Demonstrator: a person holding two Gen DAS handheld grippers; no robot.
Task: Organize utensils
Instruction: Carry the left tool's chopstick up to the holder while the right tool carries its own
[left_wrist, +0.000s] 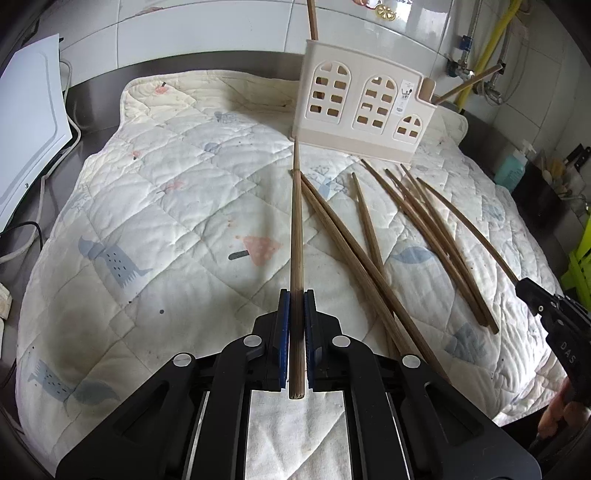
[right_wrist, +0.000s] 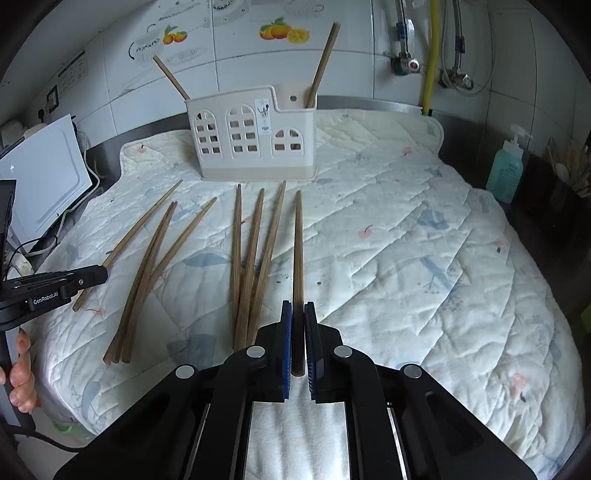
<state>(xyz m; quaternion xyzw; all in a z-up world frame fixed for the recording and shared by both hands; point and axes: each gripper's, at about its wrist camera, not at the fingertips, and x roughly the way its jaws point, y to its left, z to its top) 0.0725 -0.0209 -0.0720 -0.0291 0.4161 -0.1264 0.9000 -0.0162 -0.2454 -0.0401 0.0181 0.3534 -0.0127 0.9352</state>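
holder: cream plastic utensil holder (right_wrist: 255, 140) with window cut-outs, upright at the far side of the quilted mat (right_wrist: 406, 240).
done so far: two chopsticks standing in it, one leaning out at the left end (right_wrist: 170, 77), one in the right compartment (right_wrist: 323, 62).
left to do: seven loose chopsticks (right_wrist: 255, 254) flat on the mat in front of the holder, plus the two in hand; by my count mostly unfinished.
left gripper (left_wrist: 296, 295): narrow, clamped on a chopstick (left_wrist: 296, 221) that points toward the holder, tip just short of its base.
right gripper (right_wrist: 297, 306): narrow, pads around the thick end of the rightmost chopstick (right_wrist: 297, 251); whether it has left the mat i cannot tell.
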